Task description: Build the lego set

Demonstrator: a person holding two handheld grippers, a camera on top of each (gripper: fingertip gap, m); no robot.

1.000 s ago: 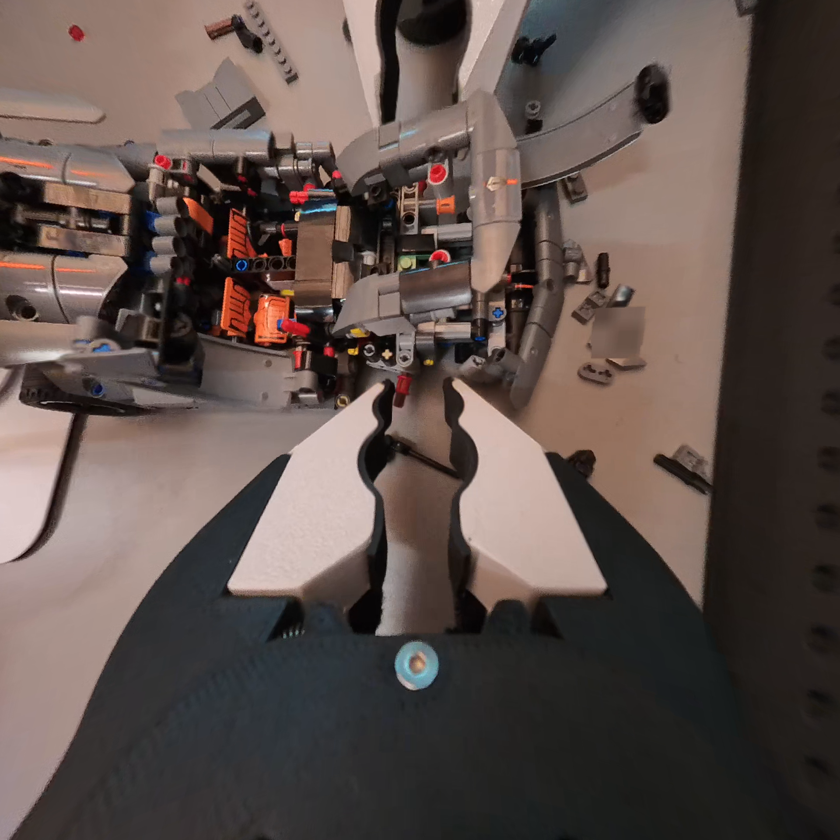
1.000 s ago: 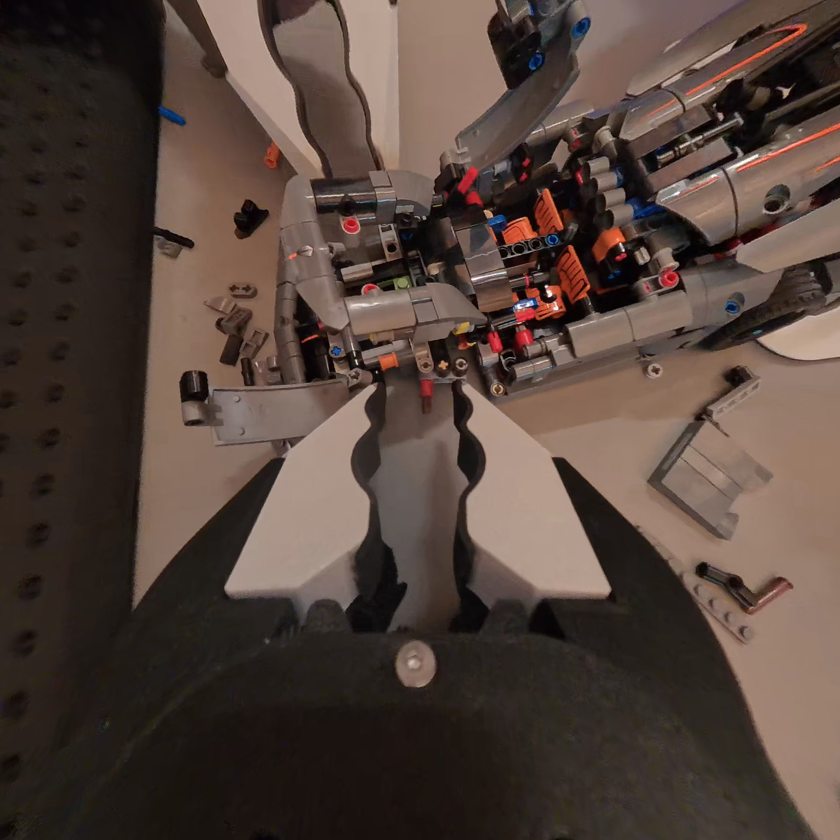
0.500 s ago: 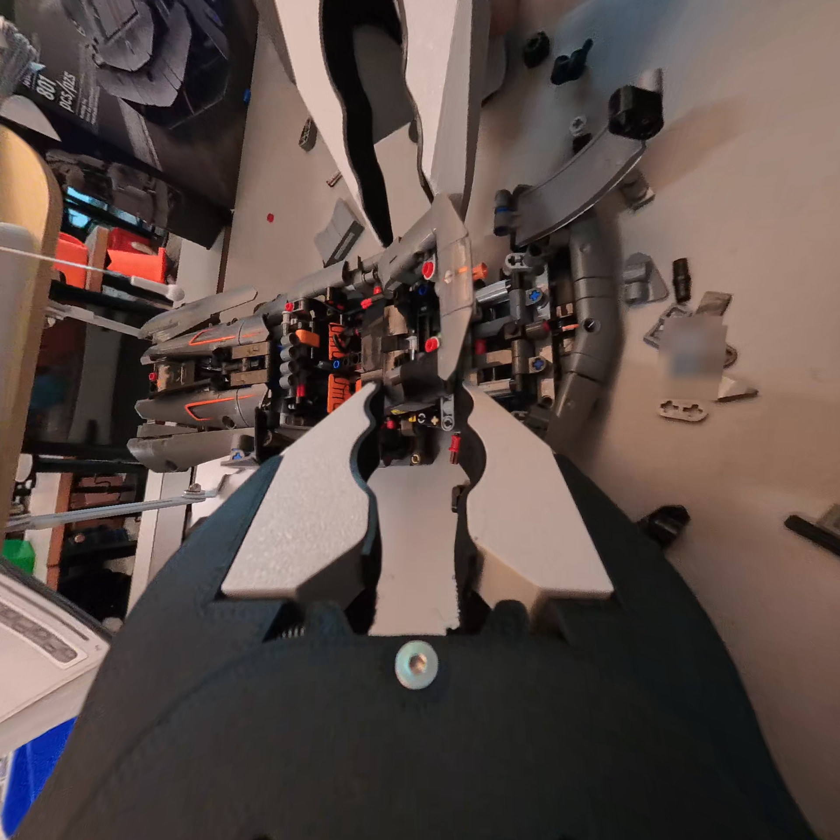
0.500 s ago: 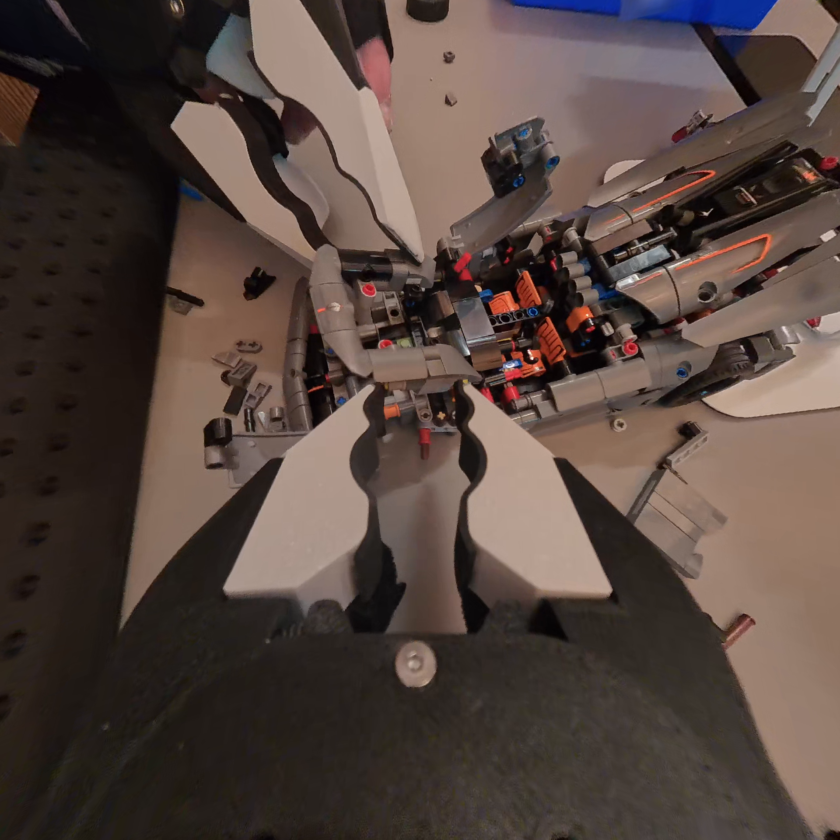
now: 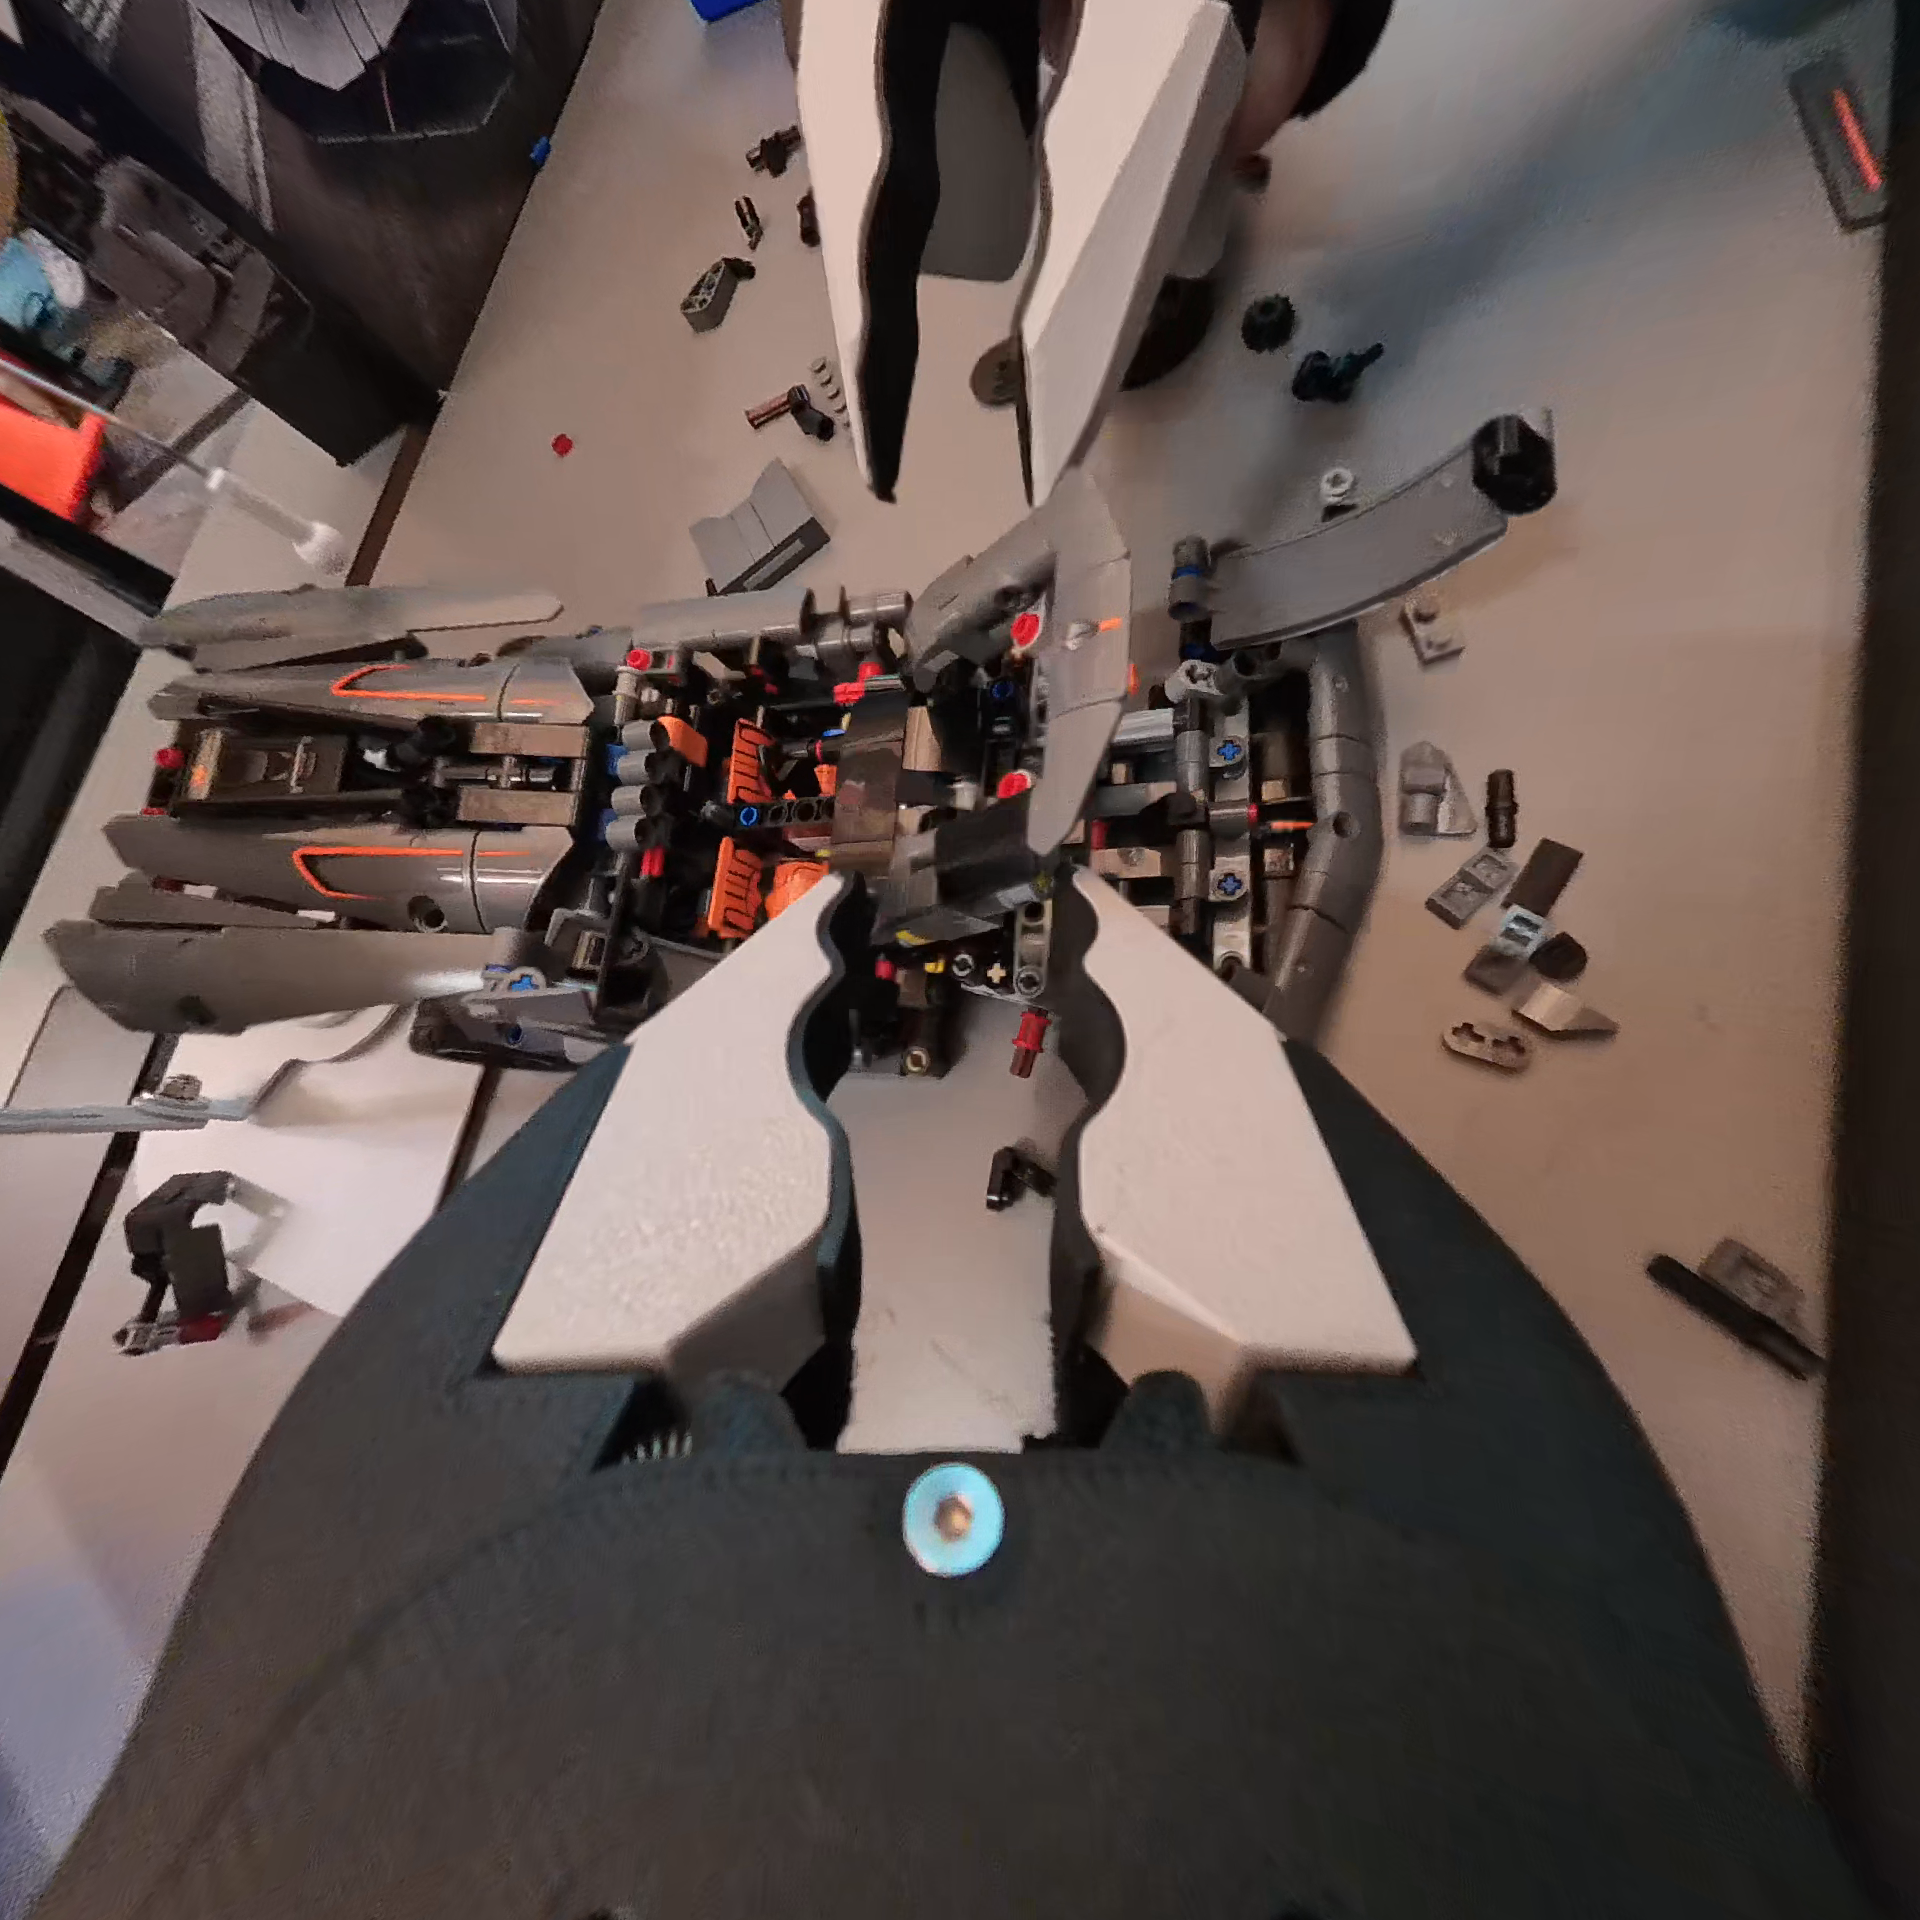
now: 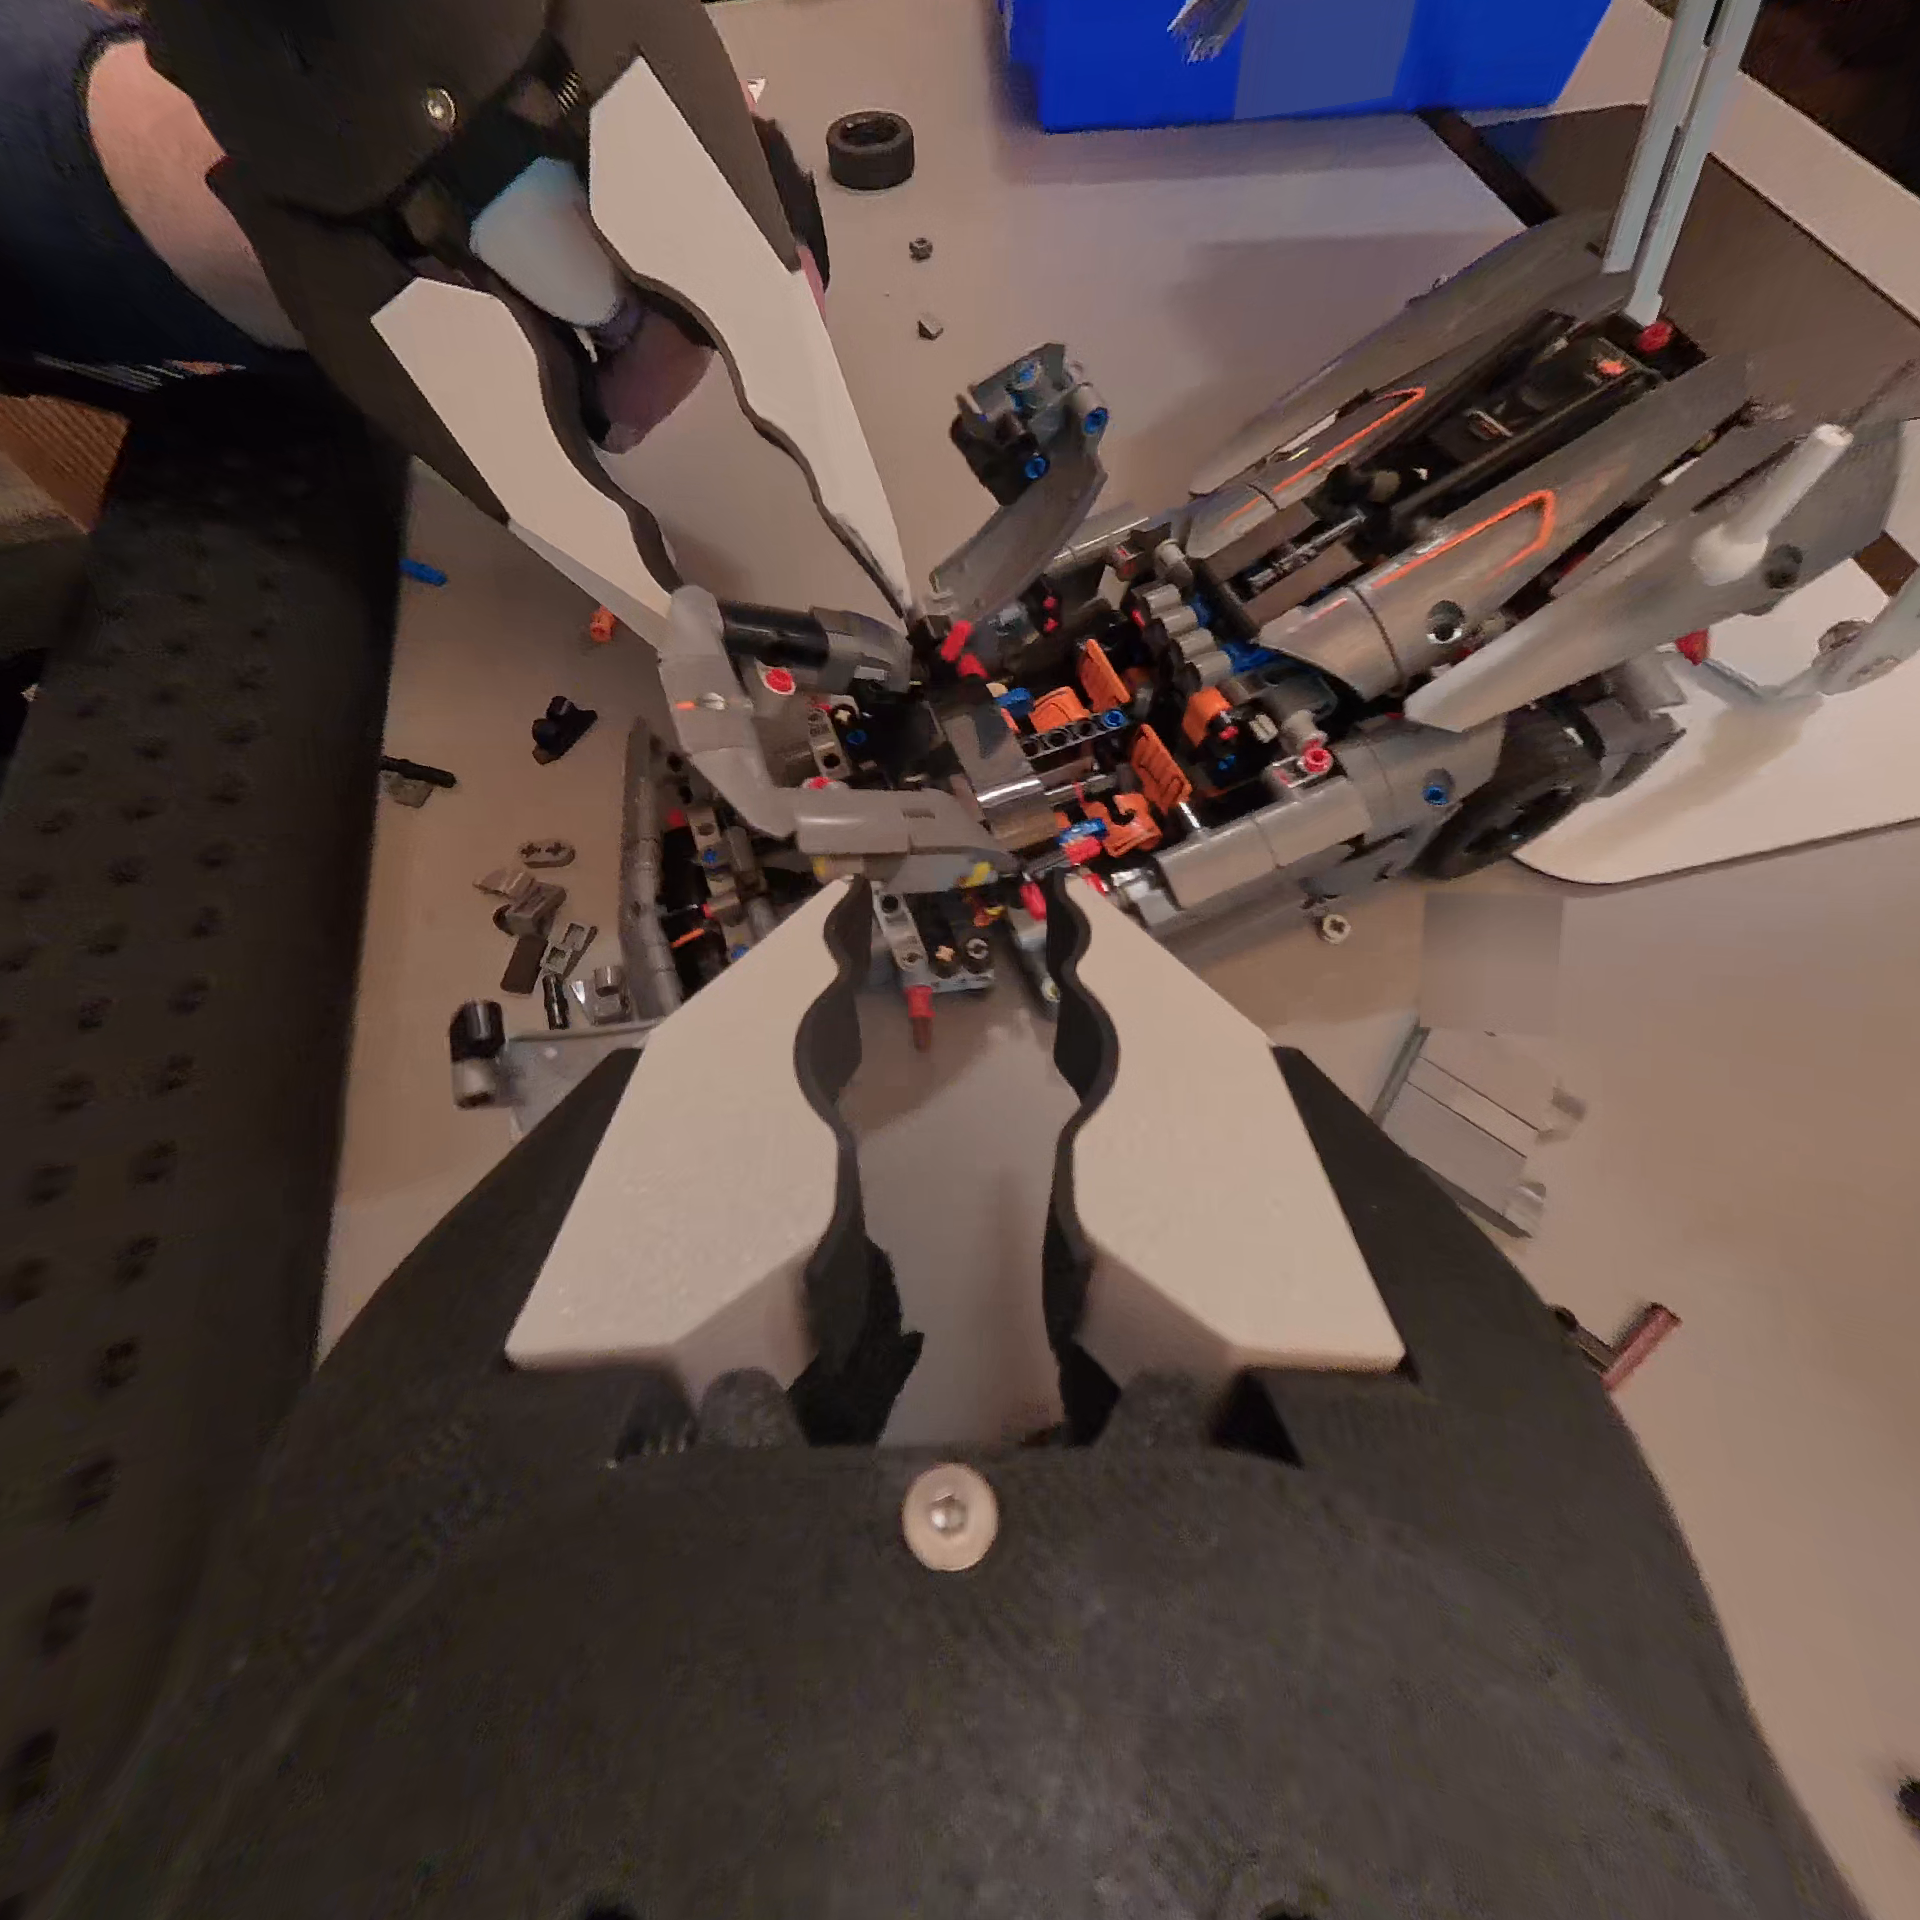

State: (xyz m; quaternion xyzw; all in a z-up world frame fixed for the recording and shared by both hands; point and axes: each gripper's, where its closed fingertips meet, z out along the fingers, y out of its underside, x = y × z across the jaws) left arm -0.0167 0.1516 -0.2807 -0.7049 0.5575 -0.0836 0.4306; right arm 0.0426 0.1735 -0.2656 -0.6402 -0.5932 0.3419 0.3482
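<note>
Half-built lego model (image 5: 727, 790) lying across the middle of the table (image 5: 1621, 1143), curved panel (image 5: 1351, 551) just beside its end, loose pieces (image 5: 1507, 935) scattered between model and table edge, tyre (image 6: 871, 148) near the bin (image 6: 1299, 52) at the far edge

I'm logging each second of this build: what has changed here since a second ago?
Both tools have tilted up and drawn back a little from the grey Lego car model. The left tool and right tool remain open at opposite sides of its grey frame, gripping nothing. The model and the loose parts lie where they were.
</note>
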